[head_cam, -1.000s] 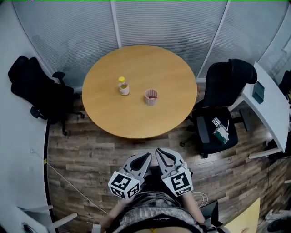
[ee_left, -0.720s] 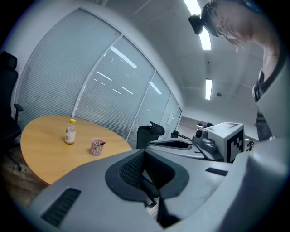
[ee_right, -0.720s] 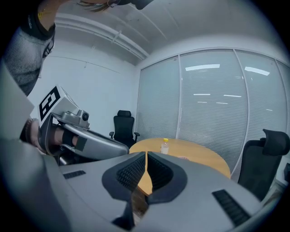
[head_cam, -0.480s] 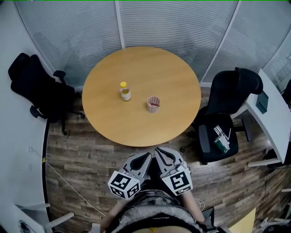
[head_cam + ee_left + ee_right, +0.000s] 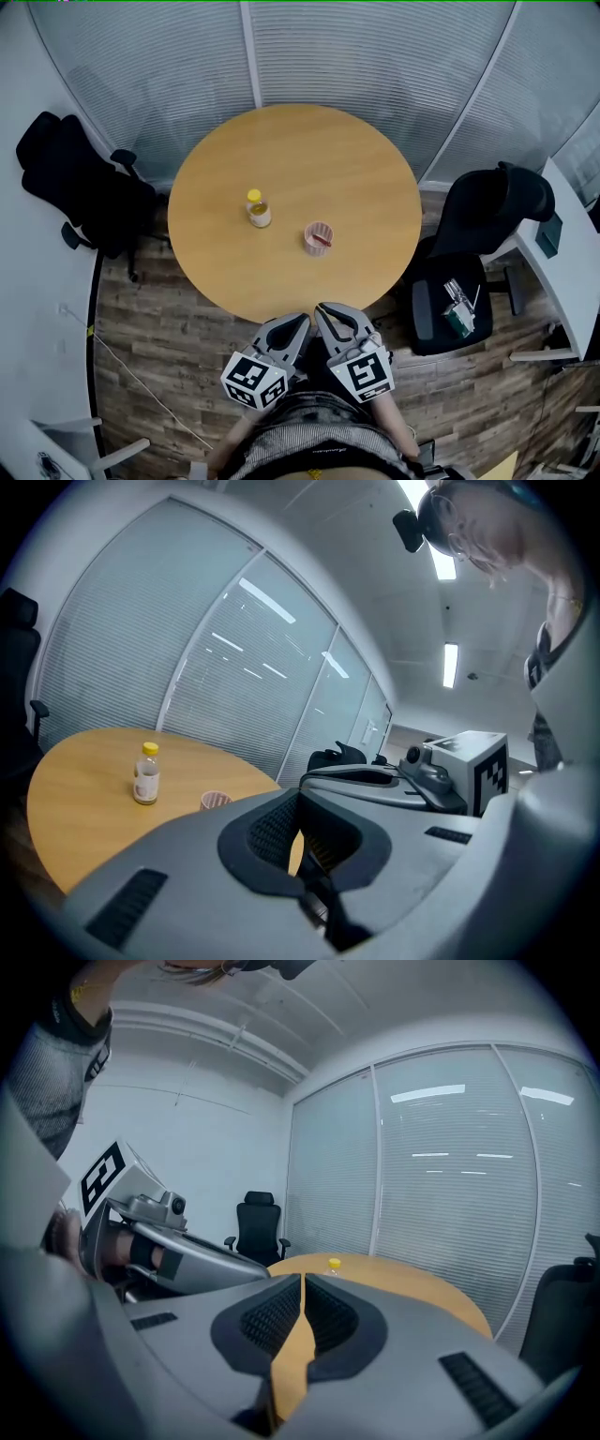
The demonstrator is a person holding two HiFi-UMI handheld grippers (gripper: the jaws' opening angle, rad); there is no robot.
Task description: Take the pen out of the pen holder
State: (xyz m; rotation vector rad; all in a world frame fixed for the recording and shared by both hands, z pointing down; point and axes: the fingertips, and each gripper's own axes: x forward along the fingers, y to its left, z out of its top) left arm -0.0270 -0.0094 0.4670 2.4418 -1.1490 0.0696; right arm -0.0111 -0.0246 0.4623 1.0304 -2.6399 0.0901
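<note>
A yellow-capped bottle (image 5: 258, 209) stands on the round wooden table (image 5: 356, 159).

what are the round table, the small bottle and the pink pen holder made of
Round table: wood or wood-look laminate, going by the smooth, even tan top with low sheen.
Bottle: likely clear plastic, since the body is see-through.
Pen holder: pinkish wall, plastic or paper; too small to tell.
</note>
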